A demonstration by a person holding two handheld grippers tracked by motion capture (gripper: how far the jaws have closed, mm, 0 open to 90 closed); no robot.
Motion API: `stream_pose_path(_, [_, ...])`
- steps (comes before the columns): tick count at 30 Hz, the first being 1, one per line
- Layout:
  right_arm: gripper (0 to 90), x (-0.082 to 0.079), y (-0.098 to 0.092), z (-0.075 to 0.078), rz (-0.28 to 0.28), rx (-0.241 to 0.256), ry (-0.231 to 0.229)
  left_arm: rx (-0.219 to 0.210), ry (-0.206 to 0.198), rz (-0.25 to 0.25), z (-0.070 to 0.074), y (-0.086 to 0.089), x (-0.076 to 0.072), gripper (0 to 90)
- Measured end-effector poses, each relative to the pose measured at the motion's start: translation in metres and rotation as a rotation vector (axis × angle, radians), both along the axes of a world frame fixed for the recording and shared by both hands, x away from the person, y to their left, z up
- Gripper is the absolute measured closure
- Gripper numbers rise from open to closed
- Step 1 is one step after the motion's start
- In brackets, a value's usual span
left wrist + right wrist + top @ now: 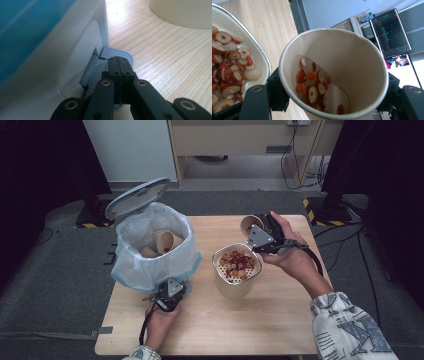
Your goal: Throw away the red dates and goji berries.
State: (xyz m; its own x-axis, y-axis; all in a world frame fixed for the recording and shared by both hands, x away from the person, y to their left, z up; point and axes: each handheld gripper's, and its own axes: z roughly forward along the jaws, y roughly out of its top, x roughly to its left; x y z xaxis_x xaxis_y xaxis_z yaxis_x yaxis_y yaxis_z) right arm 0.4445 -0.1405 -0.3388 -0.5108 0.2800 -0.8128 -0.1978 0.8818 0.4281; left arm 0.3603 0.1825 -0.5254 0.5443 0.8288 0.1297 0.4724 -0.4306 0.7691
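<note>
A white pedal bin (155,262) lined with a bag stands at the table's left, its grey lid (137,197) raised. Used paper cups (165,240) lie inside. My left gripper (173,291) is shut, its tips (117,61) resting on the bin's grey foot pedal (112,53). My right gripper (261,234) is shut on a paper cup (249,223), held tilted beside a perforated strainer (251,272). The strainer holds red and pale fruit slices (236,261). In the right gripper view the cup (352,57) sits between the jaws (332,92) with fruit slices (312,87) at its bottom.
The strainer sits on a beige container (232,290) near the middle of the wooden table (280,320). Bare tabletop lies in front of it and to the right. Grey carpet, cables and dark stands surround the table.
</note>
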Motion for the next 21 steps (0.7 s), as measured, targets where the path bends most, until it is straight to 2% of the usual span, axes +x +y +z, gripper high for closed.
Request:
stream_pose_path(4, [30.4,-0.0008,-0.0013,-0.0007,0.002,-0.014,-0.016,0.0,0.0,0.0,0.0,-0.0001,0.0,89.4])
stream_pose_path(21, [30.5,-0.0017,-0.0076,-0.0006,-0.003,-0.021,-0.027,-0.001,0.001,0.001,0.0,0.0,0.0,89.4])
